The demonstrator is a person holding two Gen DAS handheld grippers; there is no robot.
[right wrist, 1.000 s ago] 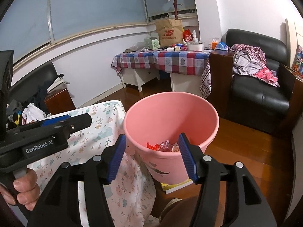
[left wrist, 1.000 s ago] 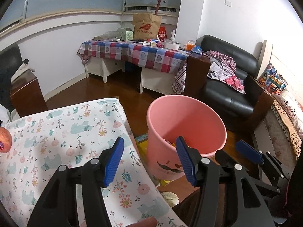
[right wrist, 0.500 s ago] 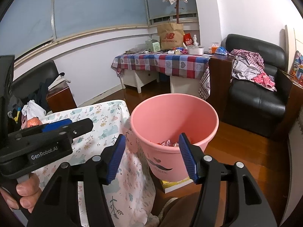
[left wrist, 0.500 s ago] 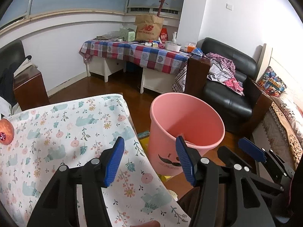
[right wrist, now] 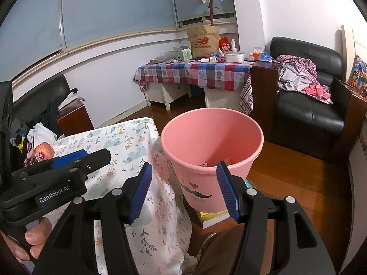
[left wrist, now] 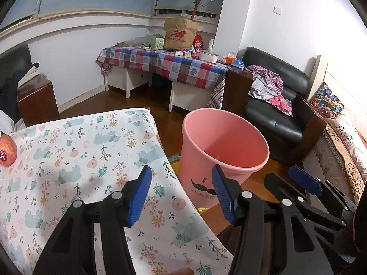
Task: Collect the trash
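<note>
A pink trash bin (left wrist: 229, 135) stands on the floor beside the table; it also shows in the right wrist view (right wrist: 213, 133), where a few scraps of trash (right wrist: 206, 164) lie at its bottom. My left gripper (left wrist: 182, 197) is open and empty, above the table's right edge next to the bin. My right gripper (right wrist: 183, 192) is open and empty, in front of the bin and above its near rim. The right gripper also shows at the right of the left wrist view (left wrist: 305, 181), and the left gripper at the left of the right wrist view (right wrist: 68, 160).
The table has a floral cloth (left wrist: 75, 160) with a red apple (left wrist: 6, 151) at its far left edge. A yellow book (right wrist: 213, 217) lies under the bin. Behind stand a checked-cloth table (left wrist: 165, 61) and a black armchair with clothes (left wrist: 273, 96).
Both grippers have pulled back and up from the bin, which now looks smaller and farther away. Both stay open and empty.
</note>
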